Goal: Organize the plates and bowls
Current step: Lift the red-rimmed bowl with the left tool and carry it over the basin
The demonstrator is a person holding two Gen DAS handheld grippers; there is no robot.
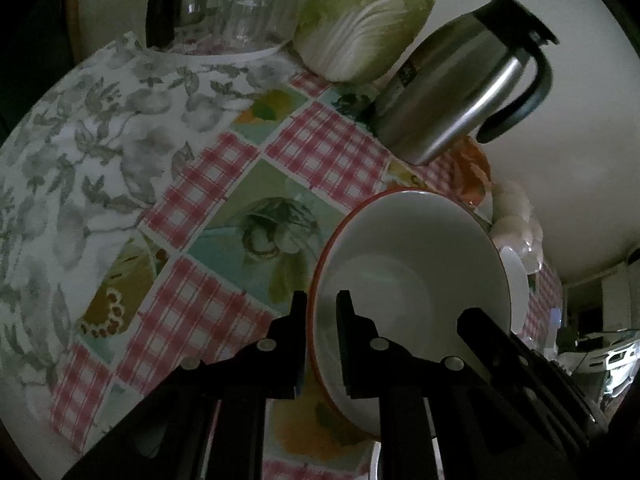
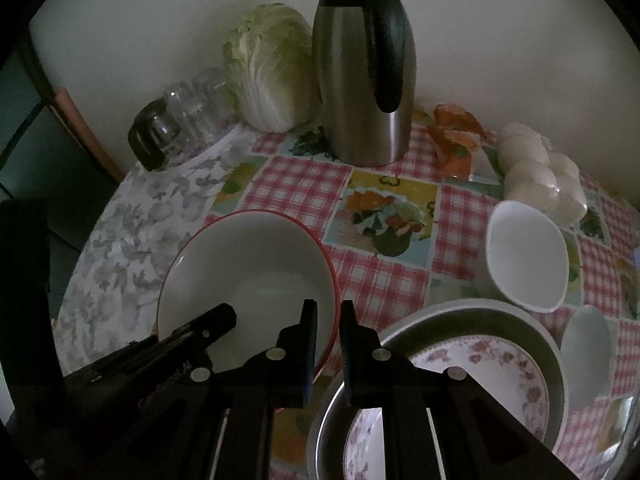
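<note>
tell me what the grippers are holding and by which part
Both hold the red-rimmed bowl by its rim: left gripper on one side, right gripper on the opposite side.

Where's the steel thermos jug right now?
The steel thermos jug stands at the table's back by the wall, between the cabbage and the orange packet.

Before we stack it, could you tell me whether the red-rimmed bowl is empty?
Empty: the red-rimmed bowl shows only its bare white inside in both wrist views, with each gripper's fingers clamped on its rim.
</note>
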